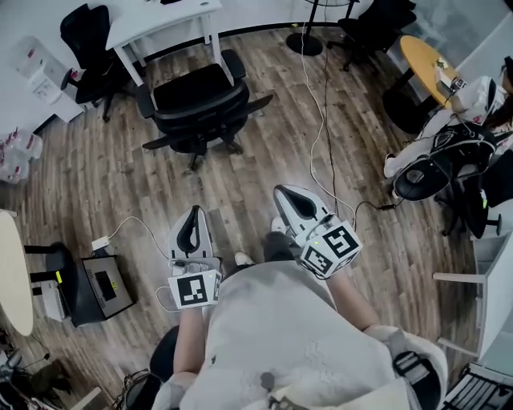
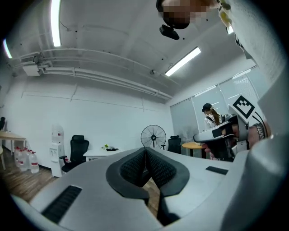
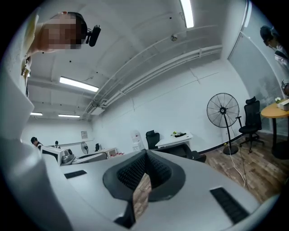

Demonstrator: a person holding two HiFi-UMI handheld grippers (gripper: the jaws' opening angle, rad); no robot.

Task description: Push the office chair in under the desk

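Note:
The black office chair (image 1: 196, 100) stands on the wood floor in front of the white desk (image 1: 160, 20), its back toward me and its seat partly under the desk's edge. Both grippers are held low, close to my body and well short of the chair. The left gripper (image 1: 195, 212) points level at the chair with its jaws shut and nothing between them (image 2: 145, 151). The right gripper (image 1: 284, 192) is also shut and holds nothing (image 3: 145, 155). In the right gripper view the desk (image 3: 178, 139) shows beyond the jaws, with part of the chair (image 3: 192, 154) below it.
A second black chair (image 1: 88, 40) stands left of the desk. A white cable (image 1: 321, 136) runs over the floor from a fan's base (image 1: 304, 44). At right are a round yellow table (image 1: 429, 60) and laden chairs (image 1: 449, 160). A black box (image 1: 100, 284) sits at lower left.

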